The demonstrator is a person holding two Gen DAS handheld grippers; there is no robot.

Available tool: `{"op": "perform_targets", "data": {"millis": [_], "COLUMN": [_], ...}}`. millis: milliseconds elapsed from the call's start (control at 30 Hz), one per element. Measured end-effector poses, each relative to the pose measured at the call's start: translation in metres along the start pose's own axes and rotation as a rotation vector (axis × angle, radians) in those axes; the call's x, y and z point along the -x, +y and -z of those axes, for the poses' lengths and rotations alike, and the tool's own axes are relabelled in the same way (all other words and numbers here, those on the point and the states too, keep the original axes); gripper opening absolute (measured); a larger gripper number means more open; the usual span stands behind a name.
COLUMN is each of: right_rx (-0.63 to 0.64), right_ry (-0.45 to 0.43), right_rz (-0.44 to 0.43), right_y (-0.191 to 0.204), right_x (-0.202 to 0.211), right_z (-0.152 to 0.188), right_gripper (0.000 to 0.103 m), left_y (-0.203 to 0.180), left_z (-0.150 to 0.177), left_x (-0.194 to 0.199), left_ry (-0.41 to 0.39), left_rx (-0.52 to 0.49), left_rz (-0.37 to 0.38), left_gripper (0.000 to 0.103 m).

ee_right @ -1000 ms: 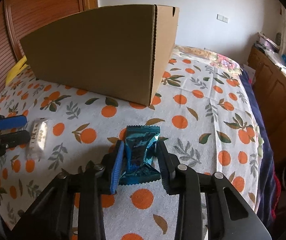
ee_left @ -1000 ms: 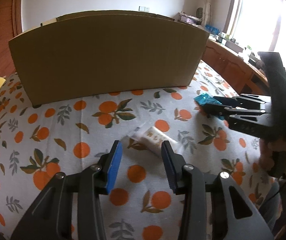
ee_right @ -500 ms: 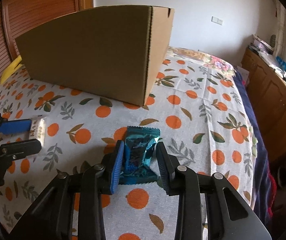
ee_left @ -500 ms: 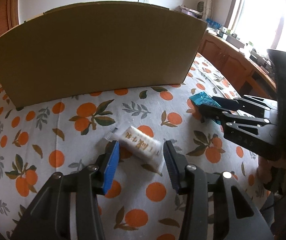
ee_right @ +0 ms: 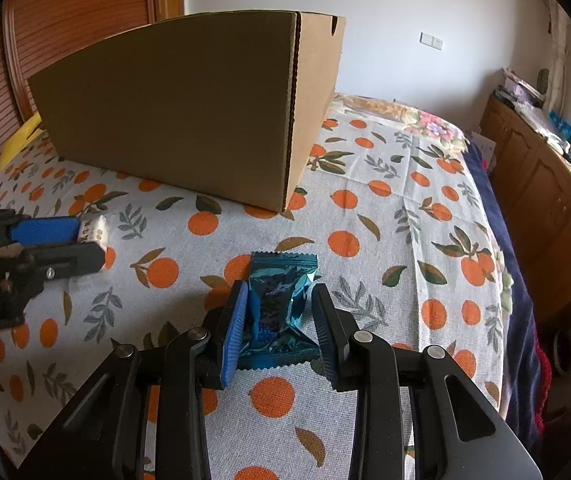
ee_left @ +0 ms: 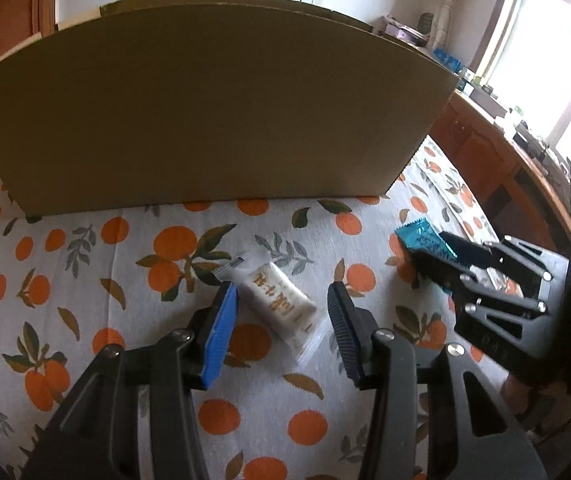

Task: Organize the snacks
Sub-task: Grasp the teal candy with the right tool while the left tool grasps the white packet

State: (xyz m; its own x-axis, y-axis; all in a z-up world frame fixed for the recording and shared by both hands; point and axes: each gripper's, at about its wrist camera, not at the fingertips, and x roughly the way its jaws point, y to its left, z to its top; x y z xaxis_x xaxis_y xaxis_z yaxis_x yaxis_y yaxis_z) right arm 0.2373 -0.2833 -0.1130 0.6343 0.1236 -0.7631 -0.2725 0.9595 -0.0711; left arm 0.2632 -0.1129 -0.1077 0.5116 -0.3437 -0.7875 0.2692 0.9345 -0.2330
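Between spread left hand-held gripper (ee_left: 281, 326) fingers: white snack (ee_left: 275, 304), print unreadable; right hand-held gripper (ee_right: 277, 330) wide around teal packet (ee_right: 279, 312).

An orange-patterned tablecloth (ee_right: 385, 208) is spread over the surface; wooden cabinets (ee_right: 545, 184) are seen at right, a wall switch (ee_right: 431, 41) behind.

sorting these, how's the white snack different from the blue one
The white snack is a plump oblong bar in a clear-ended wrapper with brown print; the blue snack is a crinkled shiny foil packet. Both lie on the orange-print cloth, each between open gripper fingers.
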Motion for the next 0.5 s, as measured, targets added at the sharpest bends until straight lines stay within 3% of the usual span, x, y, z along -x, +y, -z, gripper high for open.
{"op": "perform_targets", "data": {"millis": [300,333,367,500], "right_rx": [-0.003,-0.003,-0.004,-0.004], "right_ry": [-0.001,-0.001,-0.001,-0.001], "right_rz": [0.009,0.008,0.008,0.008], "right_y": [0.000,0.000,0.000,0.000], "right_x": [0.000,0.000,0.000,0.000], "right_z": [0.000,0.000,0.000,0.000], "right_gripper": [0.032,0.032,0.032,0.032], "left_y": [-0.008,-0.008,-0.006,0.006], "left_z": [0.001,0.001,0.002,0.005], "left_x": [-0.005,-0.005,-0.003,0.004], "left_ry": [-0.026,-0.034,-0.041,-0.045], "left_rx": [-0.059,-0.061,-0.063,-0.031], "left_rz": [-0.075,-0.076,-0.077,-0.060], "left_gripper": [0.046,0.036,0.032,0.022]}}
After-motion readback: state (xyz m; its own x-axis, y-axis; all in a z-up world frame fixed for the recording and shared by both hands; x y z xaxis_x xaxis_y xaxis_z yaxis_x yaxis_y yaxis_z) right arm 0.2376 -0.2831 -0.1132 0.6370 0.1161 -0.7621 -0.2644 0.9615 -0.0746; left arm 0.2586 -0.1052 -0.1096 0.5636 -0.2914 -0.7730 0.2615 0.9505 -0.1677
